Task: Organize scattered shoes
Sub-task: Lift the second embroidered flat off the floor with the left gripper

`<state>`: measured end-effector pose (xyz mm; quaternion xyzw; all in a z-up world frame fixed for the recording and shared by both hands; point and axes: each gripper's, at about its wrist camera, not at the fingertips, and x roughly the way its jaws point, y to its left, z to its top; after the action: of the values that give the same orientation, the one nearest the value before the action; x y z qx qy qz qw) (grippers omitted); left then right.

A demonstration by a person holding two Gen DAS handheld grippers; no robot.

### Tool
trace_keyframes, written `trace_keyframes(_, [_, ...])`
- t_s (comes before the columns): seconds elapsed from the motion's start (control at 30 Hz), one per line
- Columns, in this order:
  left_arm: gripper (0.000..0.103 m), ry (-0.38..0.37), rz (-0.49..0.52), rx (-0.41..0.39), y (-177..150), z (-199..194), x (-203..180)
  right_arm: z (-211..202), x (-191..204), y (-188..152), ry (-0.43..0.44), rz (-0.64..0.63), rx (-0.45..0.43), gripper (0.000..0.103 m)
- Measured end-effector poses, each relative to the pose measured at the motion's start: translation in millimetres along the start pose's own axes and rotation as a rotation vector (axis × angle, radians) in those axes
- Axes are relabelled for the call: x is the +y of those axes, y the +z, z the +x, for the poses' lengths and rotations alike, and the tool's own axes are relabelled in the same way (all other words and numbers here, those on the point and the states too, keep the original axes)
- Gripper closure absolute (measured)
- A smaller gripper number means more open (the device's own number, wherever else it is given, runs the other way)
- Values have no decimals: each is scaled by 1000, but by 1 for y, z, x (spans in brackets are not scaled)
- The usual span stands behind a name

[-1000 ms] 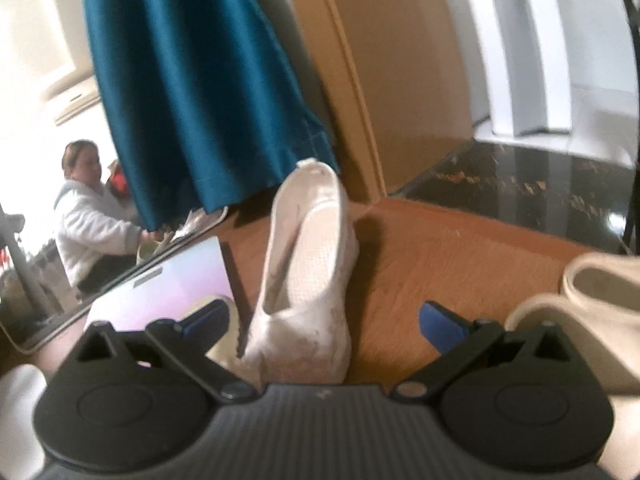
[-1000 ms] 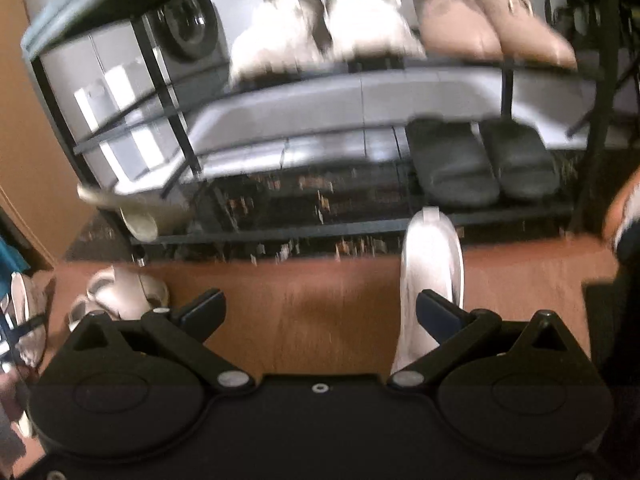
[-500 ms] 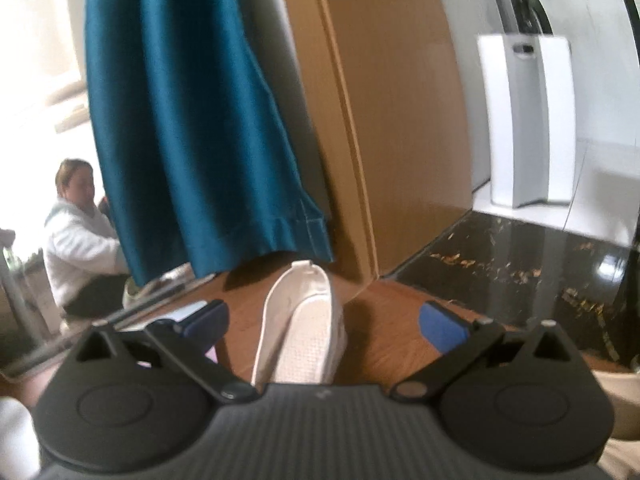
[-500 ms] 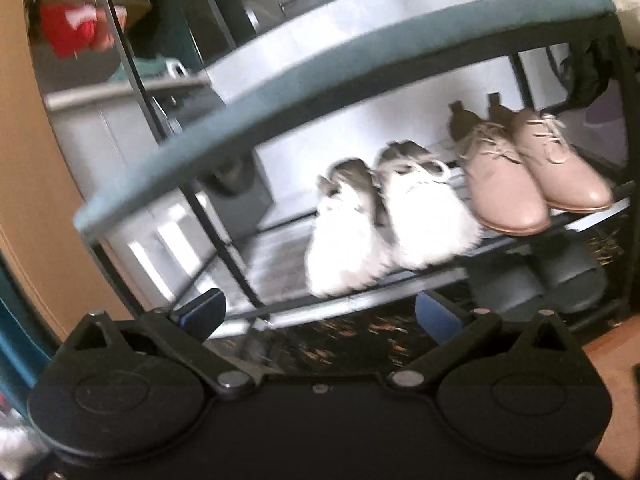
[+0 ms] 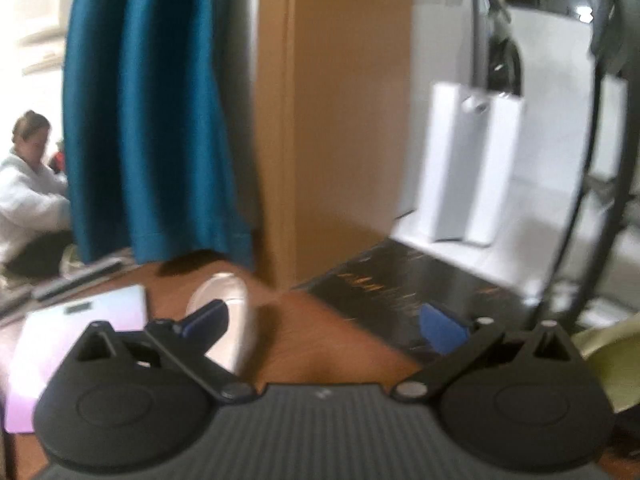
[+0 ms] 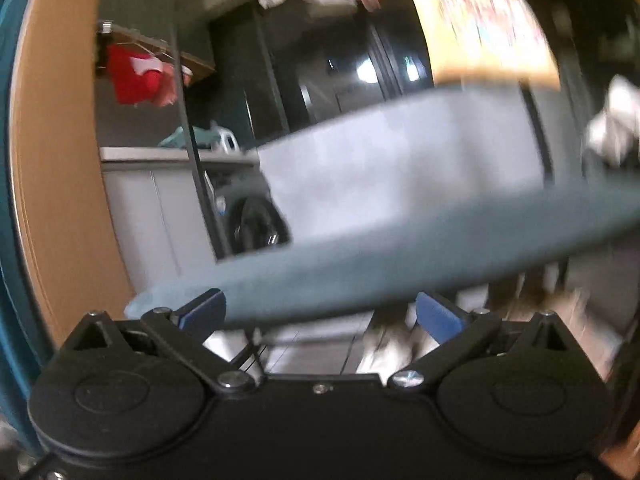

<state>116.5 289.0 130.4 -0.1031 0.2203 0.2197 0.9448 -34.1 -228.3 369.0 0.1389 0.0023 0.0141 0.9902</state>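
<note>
With both the left gripper (image 5: 324, 316) and right gripper (image 6: 320, 312) spread apart and empty, and a white shoe (image 5: 224, 312) lying on the brown floor (image 5: 320, 344) just ahead of the left one, we should steady each blurred camera before aiming.

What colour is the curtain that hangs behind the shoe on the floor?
Teal blue; the curtain shows best in the left wrist view.

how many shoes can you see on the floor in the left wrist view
2: a white shoe on the brown floor behind the left gripper's left finger, and a pale one cut off at right. Others may be hidden.
</note>
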Motion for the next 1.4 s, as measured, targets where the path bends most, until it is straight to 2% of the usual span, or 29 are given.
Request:
trace_keyframes(0.17, [1,-19,5,-68,25,-37,-16,-44,-11,70,-39,-62,-179,0])
trace_keyframes(0.23, [1,-29,-18,-71,32,-54,-17,-58,-23,86,-67,-20,-180,0])
trace_keyframes(0.3, [1,-35,-18,-71,31,-65,-17,-74,-36,94,-59,34,-176,0])
trace_keyframes(0.4, [1,-49,-3,-69,29,-87,-20,-91,-46,95,-41,23,-159,0])
trace_keyframes(0.53, [1,-80,-24,-61,24,-109,-20,-123,-51,107,-83,-70,-181,0])
trace_keyframes(0.7, [1,-117,-17,-43,10,-131,-27,-177,-35,154,-93,-235,-291,0])
trace_keyframes(0.9, [1,-106,-23,-43,16,-143,-34,-232,-7,213,-93,-417,-420,0])
trace_keyframes(1.0, [1,-81,-37,-80,30,-150,-29,-258,8,242,-85,-504,-480,0])
trace_keyframes(1.07, [1,-53,-30,-117,39,-152,-23,-272,20,257,-46,-527,-498,0])
trace_keyframes(1.17, [1,-3,-24,-141,44,-149,-10,-285,27,259,-8,-451,-446,0])
trace_keyframes(1.27, [1,62,-47,-121,40,-135,19,-291,23,240,37,-408,-392,0])
trace_keyframes(1.4, [1,169,-16,-105,23,-113,55,-290,5,191,36,-324,-297,0])
